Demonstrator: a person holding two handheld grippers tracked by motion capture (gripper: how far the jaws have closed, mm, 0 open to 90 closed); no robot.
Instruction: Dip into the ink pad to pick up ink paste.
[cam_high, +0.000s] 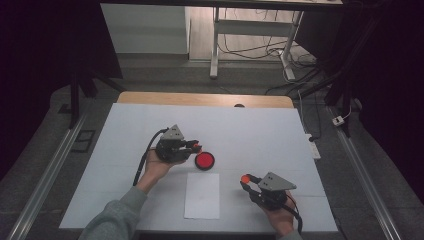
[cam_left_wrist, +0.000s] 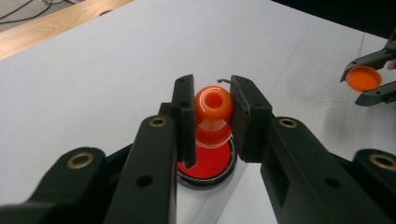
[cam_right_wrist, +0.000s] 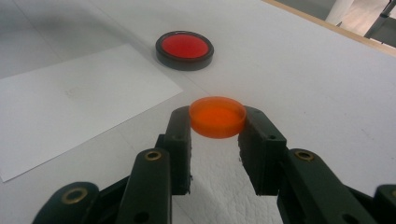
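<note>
orange plastic sits in both tools at a white-covered table (cam_high: 260, 130), where a person works with a two-jaw gripper in each hand. the left gripper (cam_high: 192, 147), held just left of centre, is clamped on an orange stamp-like knob (cam_left_wrist: 213, 105); in the left gripper view the knob's rounded head, with a small hole in its top, is pinched between the two black jaws, and its wider base hangs directly above a round red pad in a black case (cam_left_wrist: 208, 163) lying on the table. whether the base touches the pad cannot be told. in the high view that red pad (cam_high: 204, 160) lies near the middle of the table, just right of the left gripper and just beyond the far edge of a white sheet of paper (cam_high: 202, 195). the right gripper (cam_high: 246, 180), nearer the person and well to the right of the paper, is closed on a shallow orange cap (cam_right_wrist: 217, 116), held level by its rim between the jaws and raised off the table surface. in the right gripper view the red pad (cam_right_wrist: 184, 50) lies farther off beside the corner of the paper (cam_right_wrist: 79, 102). a grey-green sleeve (cam_high: 117, 217) covers the left forearm at the near edge, and a strip of bare wood (cam_high: 200, 98) shows along the table's far side.
</note>
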